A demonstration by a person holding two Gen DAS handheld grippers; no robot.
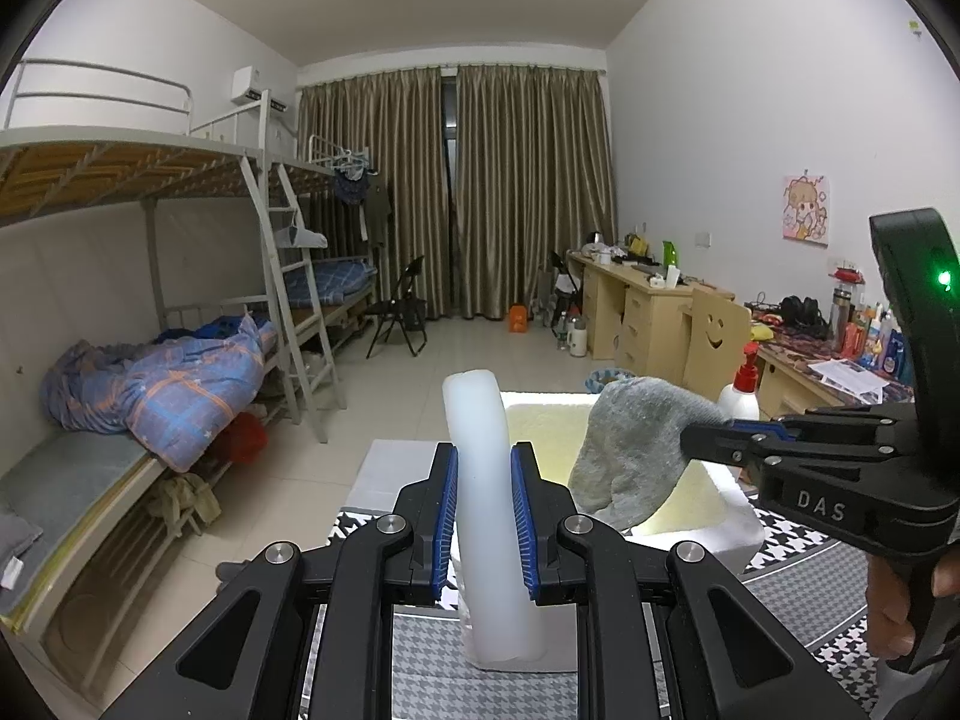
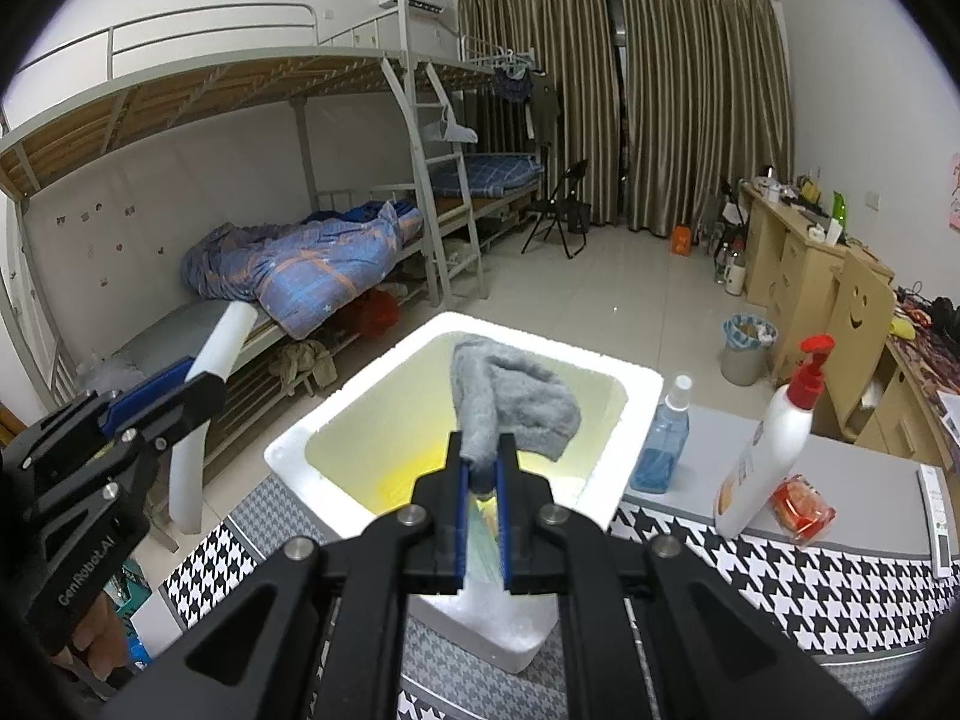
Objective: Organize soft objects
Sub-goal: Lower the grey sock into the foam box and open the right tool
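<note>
My left gripper (image 1: pixel 483 468) is shut on a curved white foam strip (image 1: pixel 480 420) and holds it upright in front of a white foam box (image 1: pixel 720 534). In the right wrist view the left gripper (image 2: pixel 198 378) holds the strip (image 2: pixel 225 336) left of the box (image 2: pixel 288 450). My right gripper (image 2: pixel 481 450) is shut on a grey fuzzy cloth (image 2: pixel 516 402) and holds it over the open box, whose inside is yellowish. In the left wrist view the right gripper (image 1: pixel 714 432) holds the cloth (image 1: pixel 636 450) above the box.
The box stands on a table with a houndstooth cloth (image 2: pixel 780 588). A blue spray bottle (image 2: pixel 663 438), a white pump bottle (image 2: pixel 774 444) and a red packet (image 2: pixel 801 507) stand right of the box. A bunk bed (image 2: pixel 270 264) is to the left, desks (image 2: pixel 798 258) to the right.
</note>
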